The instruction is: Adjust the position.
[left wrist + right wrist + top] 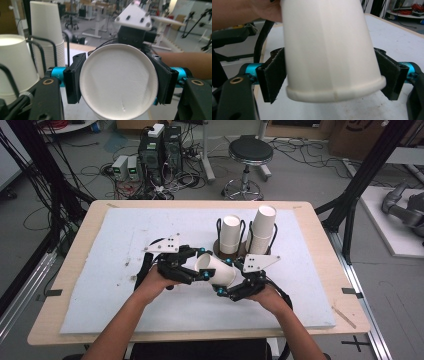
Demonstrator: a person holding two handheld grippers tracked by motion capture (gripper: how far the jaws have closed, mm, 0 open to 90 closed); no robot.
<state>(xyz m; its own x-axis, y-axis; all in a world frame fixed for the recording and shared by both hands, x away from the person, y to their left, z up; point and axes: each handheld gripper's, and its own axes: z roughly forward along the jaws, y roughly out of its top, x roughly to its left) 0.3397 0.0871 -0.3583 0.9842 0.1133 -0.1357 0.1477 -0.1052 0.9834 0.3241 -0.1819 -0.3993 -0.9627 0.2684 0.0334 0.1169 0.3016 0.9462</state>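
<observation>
A white paper cup (216, 269) lies on its side in the air above the white mat, between both grippers. My left gripper (204, 265) comes in from the left and is shut on one end of the cup (118, 82), whose round face looks straight into the left gripper view with a black pad (73, 80) pressed on each side. My right gripper (225, 277) reaches in from the right. In the right gripper view the cup's rolled-rim end (332, 62) sits between my right gripper's (332, 75) open jaws, the pads (273, 75) standing beside the wall.
Two stacks of white cups (231, 234) (262, 227) stand in a black wire holder (218, 227) just behind the grippers, also near in the left gripper view (47, 32). The white mat (125, 245) covers a wooden table (80, 235). A stool (250, 152) stands beyond.
</observation>
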